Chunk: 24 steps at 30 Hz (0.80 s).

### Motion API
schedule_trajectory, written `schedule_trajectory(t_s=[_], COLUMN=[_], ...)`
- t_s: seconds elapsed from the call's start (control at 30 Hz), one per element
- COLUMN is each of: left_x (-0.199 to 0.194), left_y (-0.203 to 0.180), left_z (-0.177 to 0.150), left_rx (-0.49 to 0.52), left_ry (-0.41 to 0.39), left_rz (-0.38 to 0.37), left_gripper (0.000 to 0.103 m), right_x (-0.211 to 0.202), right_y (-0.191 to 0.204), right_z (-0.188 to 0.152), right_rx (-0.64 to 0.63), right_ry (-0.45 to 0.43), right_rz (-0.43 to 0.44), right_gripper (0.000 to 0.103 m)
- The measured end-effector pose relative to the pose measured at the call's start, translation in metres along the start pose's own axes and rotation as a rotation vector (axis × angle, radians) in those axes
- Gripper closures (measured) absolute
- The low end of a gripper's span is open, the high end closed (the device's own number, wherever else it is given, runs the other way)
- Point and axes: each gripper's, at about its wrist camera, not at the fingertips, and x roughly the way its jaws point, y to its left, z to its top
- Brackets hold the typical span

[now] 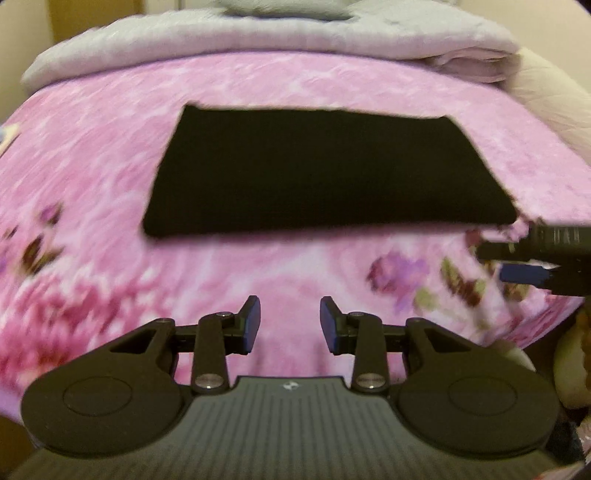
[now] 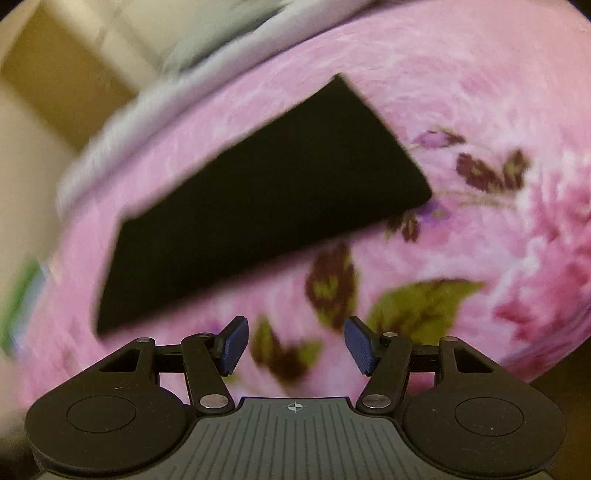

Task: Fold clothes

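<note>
Hovering both my left gripper (image 1: pixel 290 319) and right gripper (image 2: pixel 295 345), jaws apart and empty, near the folded black garment (image 1: pixel 325 173) on the pink floral blanket (image 1: pixel 92 155).

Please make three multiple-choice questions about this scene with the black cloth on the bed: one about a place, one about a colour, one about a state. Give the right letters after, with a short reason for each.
1. Where does the black garment lie?
A. on the pink floral blanket
B. on the grey folded bedding
C. between the jaws of the left gripper

2. What colour are the pads on the right gripper?
A. red
B. blue
C. white

3. In what state is the garment?
A. crumpled in a heap
B. hanging in the air
C. flat, a neat rectangle

Answers:
1 A: pink blanket shows all around it.
2 B: both pads are dark blue.
3 C: straight edges, flat on the blanket; both grippers are open and empty.
</note>
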Motion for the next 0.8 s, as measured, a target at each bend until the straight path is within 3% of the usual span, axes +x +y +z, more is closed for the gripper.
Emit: schedule_trajectory(t_s=[0.1, 0.17, 0.27, 0.5, 0.73, 0.8], left_x=[0.013, 0.024, 0.042, 0.074, 0.104, 0.096], left_y=[-0.004, -0.007, -0.012, -0.02, -0.034, -0.029], left_z=[0.018, 0.03, 0.047, 0.075, 0.074, 0.077], left_rx=[0.05, 0.067, 0.085, 0.107, 0.193, 0.145], left_ry=[-0.046, -0.063, -0.09, -0.125, -0.055, -0.083], left_rz=[-0.039, -0.063, -0.102, -0.162, -0.112, -0.132], left_gripper=[0.072, 0.072, 0.072, 0.073, 0.073, 0.073], right_x=[0.003, 0.008, 0.018, 0.026, 0.029, 0.029], right_y=[-0.029, -0.045, -0.059, -0.064, -0.065, -0.064], right_z=[0.015, 0.02, 0.023, 0.029, 0.037, 0.039], right_rx=[0.239, 0.368, 0.46, 0.489, 0.498, 0.501], right_ry=[-0.075, -0.098, -0.099, -0.131, -0.195, -0.204], right_rz=[0.127, 0.153, 0.153, 0.167, 0.136, 0.126], right_gripper=[0.043, 0.043, 0.043, 0.043, 0.043, 0.043])
